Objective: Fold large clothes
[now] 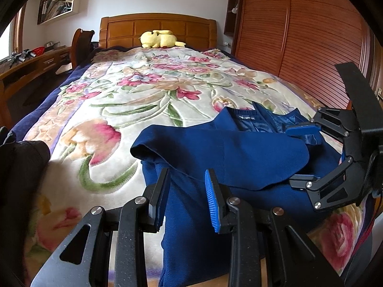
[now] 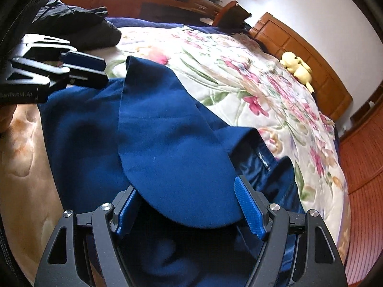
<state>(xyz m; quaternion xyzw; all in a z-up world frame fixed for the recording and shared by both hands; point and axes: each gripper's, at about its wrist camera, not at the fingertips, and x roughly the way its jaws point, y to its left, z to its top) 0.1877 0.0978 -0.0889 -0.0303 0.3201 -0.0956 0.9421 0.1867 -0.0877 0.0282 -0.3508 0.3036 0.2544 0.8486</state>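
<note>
A large navy blue coat lies on the flowered bedspread near the bed's foot, a sleeve folded across its body and the collar label facing up. It also shows in the right wrist view. My left gripper is open just over the coat's left edge, with cloth between the fingers. In the right wrist view the left gripper hovers at the coat's far edge. My right gripper is open over the folded sleeve's shoulder end, near the collar. It shows in the left wrist view at the right.
A dark garment lies heaped at the bed's left side. A yellow plush toy sits by the wooden headboard. A desk and chair stand to the left, a slatted wooden wardrobe to the right.
</note>
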